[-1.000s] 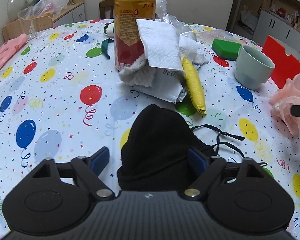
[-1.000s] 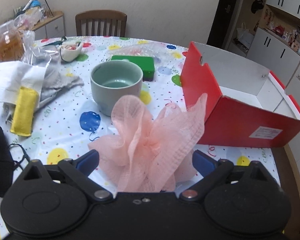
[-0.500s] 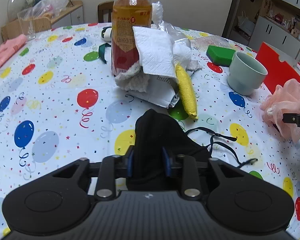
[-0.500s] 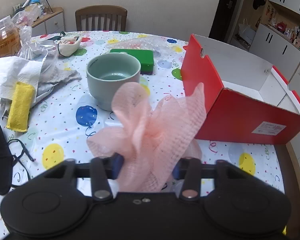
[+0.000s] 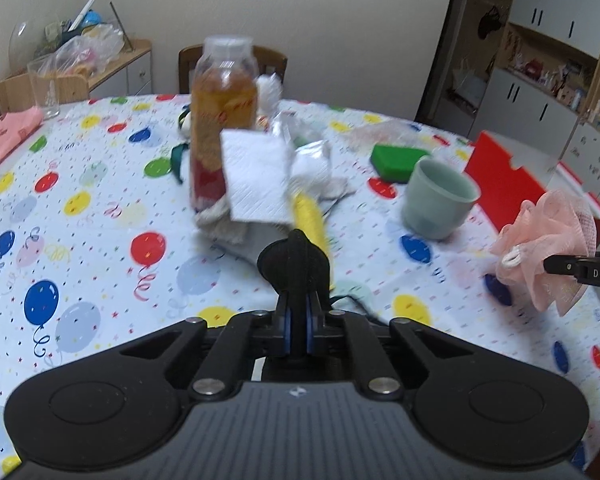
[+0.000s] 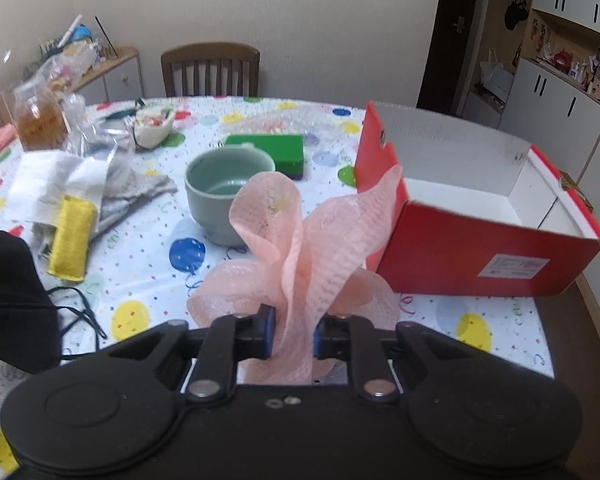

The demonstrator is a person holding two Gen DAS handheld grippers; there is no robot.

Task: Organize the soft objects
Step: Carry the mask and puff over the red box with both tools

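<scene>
Left gripper points downward, jaws closing on a black fabric item pinched between them. Right gripper points downward, jaws closing on a pink mesh puff.

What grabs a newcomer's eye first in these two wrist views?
Probably the pink mesh bath pouf, bunched between the right claw as its jaws close on it, dead centre in the right view. Just behind sits the open red cardboard box on the balloon-print tablecloth. In the left view, the left claw is closing on a black fabric face mask.
</scene>
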